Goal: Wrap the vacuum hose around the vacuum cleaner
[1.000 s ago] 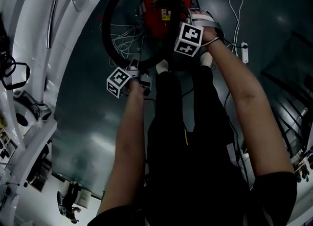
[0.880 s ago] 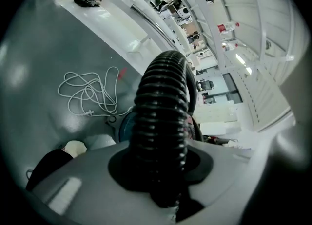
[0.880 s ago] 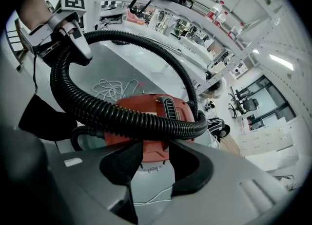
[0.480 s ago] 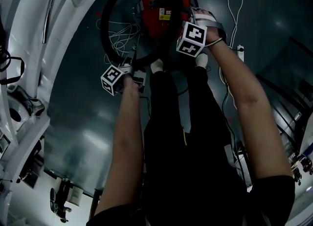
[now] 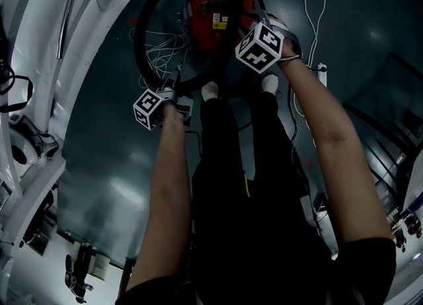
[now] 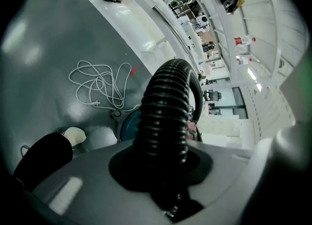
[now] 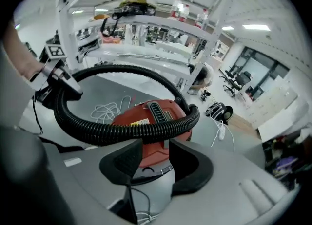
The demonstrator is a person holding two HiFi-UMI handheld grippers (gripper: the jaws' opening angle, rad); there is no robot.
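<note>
Vacuum cleaner, red canister [image 5: 218, 6], sits on the floor at the far end. Black ribbed hose [image 5: 137, 39] loops over it, not snug yet. Left gripper [image 6: 163, 158] jaws pinch the hose. Right gripper [image 7: 156, 143] jaws are spread, with the hose lying across their tips. Mid-wrap. Next, I reckon: drop the loop tight round the canister.

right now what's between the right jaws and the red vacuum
In the right gripper view, the black hose crosses just beyond the right gripper and its open jaws, in front of the vacuum cleaner.

Black ribbed vacuum hose [image 7: 122, 132], arched in a wide loop, red vacuum cleaner [image 7: 173, 109] beneath its span
</note>
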